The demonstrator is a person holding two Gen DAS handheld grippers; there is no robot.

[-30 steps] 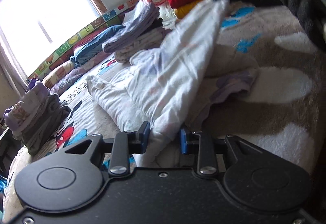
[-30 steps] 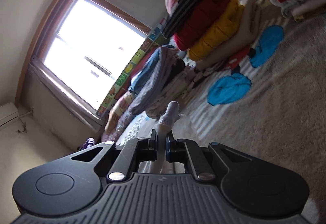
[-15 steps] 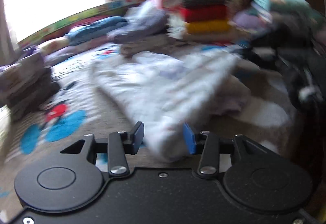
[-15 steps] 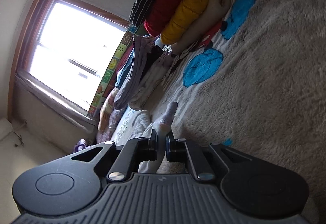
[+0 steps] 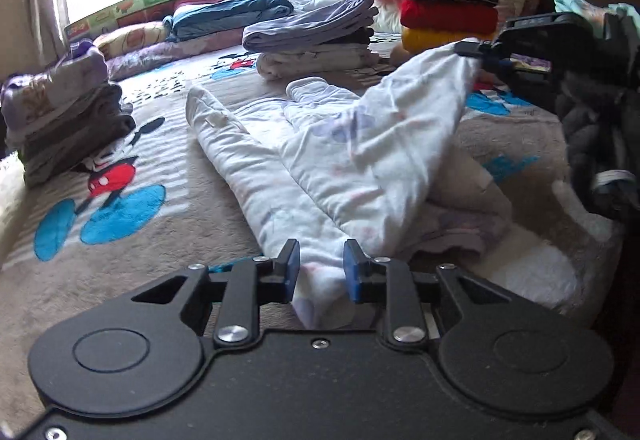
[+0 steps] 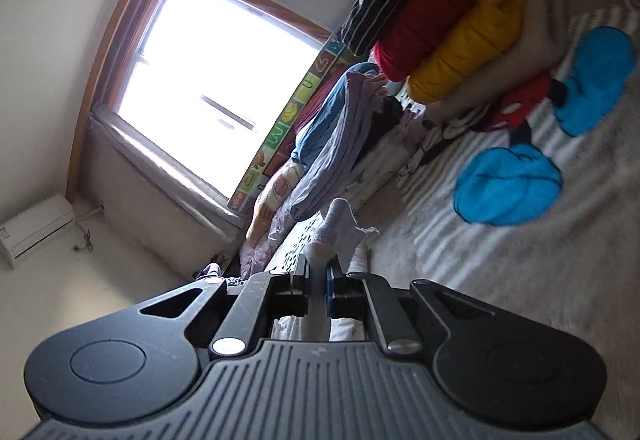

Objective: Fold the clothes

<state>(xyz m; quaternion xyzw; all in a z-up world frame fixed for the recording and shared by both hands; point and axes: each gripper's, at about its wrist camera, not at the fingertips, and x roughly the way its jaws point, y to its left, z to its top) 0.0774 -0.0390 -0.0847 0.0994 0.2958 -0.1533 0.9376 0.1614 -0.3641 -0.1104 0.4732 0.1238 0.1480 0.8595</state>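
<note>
Handling one white garment (image 5: 320, 144): left gripper (image 5: 318, 272) standing part open, hem lying between its pads; right gripper (image 6: 318, 276) pinching a corner, lifting it. Lying ahead on a cartoon-print blanket (image 5: 120, 200), four folded piles (image 5: 316, 36) bordering; window (image 6: 224, 80) beyond.

Blown-out window (image 6: 208, 88) backlight, fisheye-warped edges.

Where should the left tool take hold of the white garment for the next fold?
Probably at the near end of the white garment, the narrow bunched part lying between the left tool's open jaws. Come in low along the blanket from the near side: that end points straight at the tool and is slim enough to pinch. The right tool already holds the far corner lifted.
</note>
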